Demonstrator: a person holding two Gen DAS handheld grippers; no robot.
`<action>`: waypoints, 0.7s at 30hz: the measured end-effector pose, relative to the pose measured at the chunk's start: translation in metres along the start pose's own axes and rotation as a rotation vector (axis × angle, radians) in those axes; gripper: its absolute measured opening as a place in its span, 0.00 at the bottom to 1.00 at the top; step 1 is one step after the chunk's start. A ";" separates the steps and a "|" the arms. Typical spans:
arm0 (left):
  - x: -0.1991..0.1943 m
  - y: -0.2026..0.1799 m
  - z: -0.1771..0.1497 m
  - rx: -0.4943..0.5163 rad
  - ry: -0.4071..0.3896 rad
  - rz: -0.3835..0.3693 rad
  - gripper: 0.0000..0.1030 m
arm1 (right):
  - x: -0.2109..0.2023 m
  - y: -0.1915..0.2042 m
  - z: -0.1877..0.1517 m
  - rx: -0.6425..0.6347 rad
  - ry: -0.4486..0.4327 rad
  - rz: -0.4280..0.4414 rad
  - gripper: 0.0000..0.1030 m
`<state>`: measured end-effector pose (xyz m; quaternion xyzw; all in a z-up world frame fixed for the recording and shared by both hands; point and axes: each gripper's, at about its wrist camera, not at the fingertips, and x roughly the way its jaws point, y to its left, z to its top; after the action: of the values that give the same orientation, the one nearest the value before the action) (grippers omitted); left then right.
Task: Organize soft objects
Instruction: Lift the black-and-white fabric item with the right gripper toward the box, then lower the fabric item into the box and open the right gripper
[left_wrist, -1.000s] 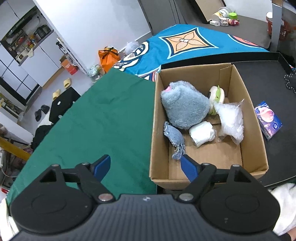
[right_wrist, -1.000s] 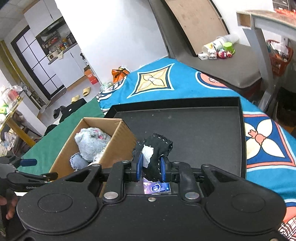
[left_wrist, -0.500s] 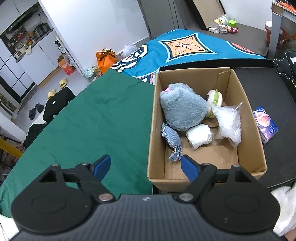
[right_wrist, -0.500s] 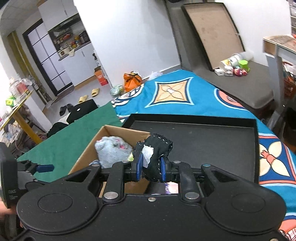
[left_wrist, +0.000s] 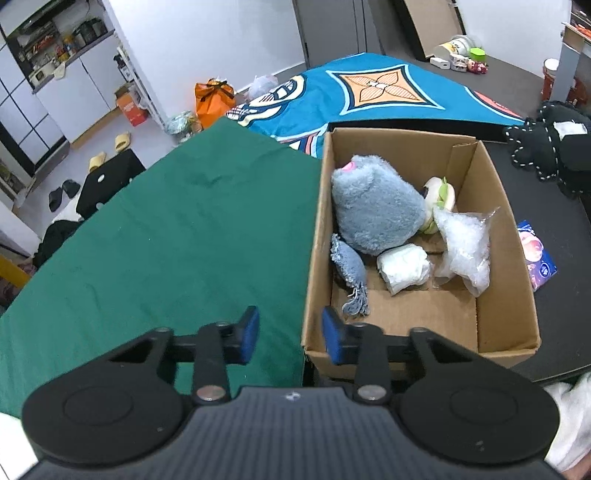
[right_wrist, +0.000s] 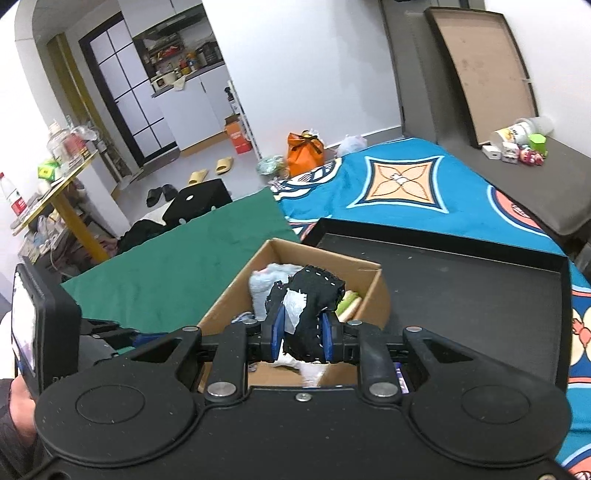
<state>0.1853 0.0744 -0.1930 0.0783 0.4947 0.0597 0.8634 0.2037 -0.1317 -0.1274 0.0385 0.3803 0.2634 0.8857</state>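
Right gripper (right_wrist: 300, 341): clamped on black white-stitched plush toy (right_wrist: 310, 306), carried over brown cardboard box (right_wrist: 373, 295) for dropping.
Left gripper (left_wrist: 290, 330): closing, nothing between, at box's near-left corner.

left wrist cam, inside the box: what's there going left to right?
Frayed blue cloth → grey plush → white roll → clear plastic bag. The small cream-and-green toy overlaps the plush and the bag, so I left it out.
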 end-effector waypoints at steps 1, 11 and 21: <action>0.001 0.001 0.000 -0.004 0.005 -0.010 0.26 | 0.002 0.002 0.000 -0.002 0.002 0.002 0.21; 0.001 0.004 -0.002 -0.011 -0.004 -0.063 0.13 | 0.012 0.032 0.008 -0.033 0.011 0.046 0.32; 0.001 0.005 -0.002 -0.010 -0.011 -0.064 0.14 | 0.006 0.019 0.004 -0.030 0.024 -0.005 0.58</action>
<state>0.1834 0.0800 -0.1939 0.0585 0.4919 0.0340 0.8680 0.2015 -0.1117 -0.1231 0.0210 0.3868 0.2675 0.8823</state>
